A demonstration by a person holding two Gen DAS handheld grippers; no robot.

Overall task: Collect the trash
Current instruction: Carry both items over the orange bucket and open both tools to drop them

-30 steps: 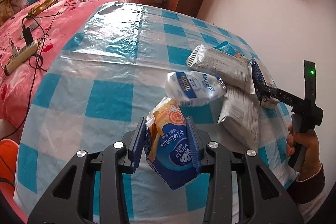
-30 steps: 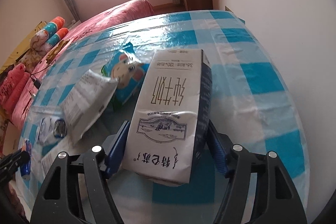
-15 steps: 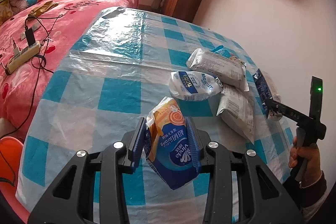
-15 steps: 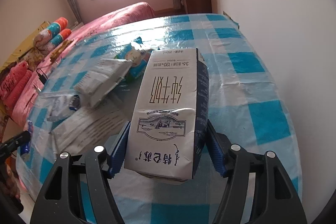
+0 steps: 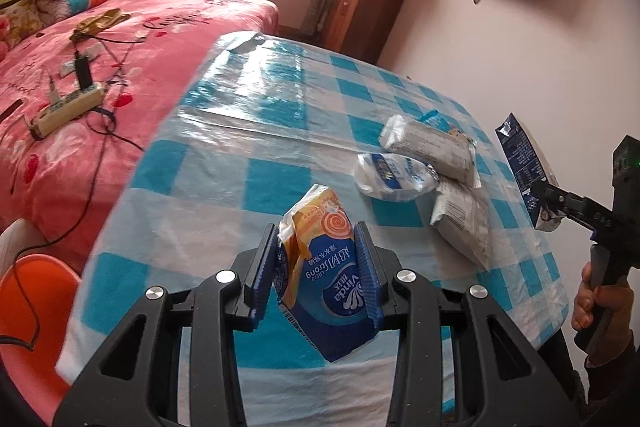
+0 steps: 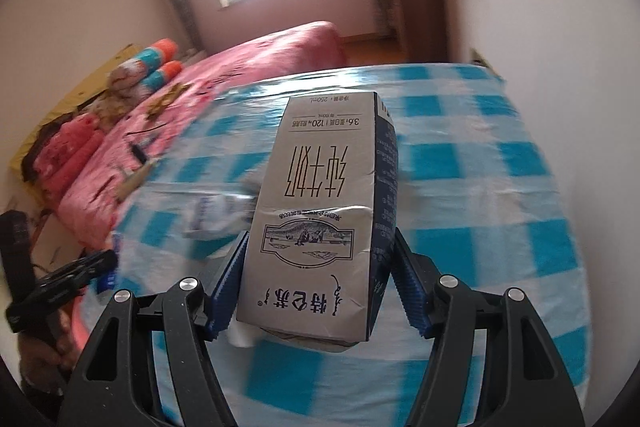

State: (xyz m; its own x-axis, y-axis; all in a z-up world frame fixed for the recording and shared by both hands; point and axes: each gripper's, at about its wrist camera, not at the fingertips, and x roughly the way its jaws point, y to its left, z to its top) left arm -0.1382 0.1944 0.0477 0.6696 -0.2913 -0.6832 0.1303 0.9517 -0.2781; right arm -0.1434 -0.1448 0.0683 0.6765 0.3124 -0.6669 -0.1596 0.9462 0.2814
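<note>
Grip check, both tools loaded. Left gripper (image 5: 318, 269) pinches a crumpled blue-and-orange plastic tissue pack (image 5: 324, 279) between its ribbed blue pads (image 5: 366, 271); pack sits upright in the jaws, clear of the blue-and-white checked tablecloth (image 5: 224, 151) below it. Right gripper (image 6: 316, 281) is clamped on a flattened white-and-navy milk carton (image 6: 320, 211), pads pressing both long edges, carton pointing forward away from the tool and lifted off the cloth.

Ahead and to the right of the left gripper, three pieces lie on the cloth: a round crumpled white-and-blue wrapper (image 5: 394, 177), touching a long white printed packet (image 5: 430, 147) beyond it and a second white printed packet (image 5: 460, 223) on its near right. Right-wrist view is motion-blurred; table contents there cannot be resolved.
</note>
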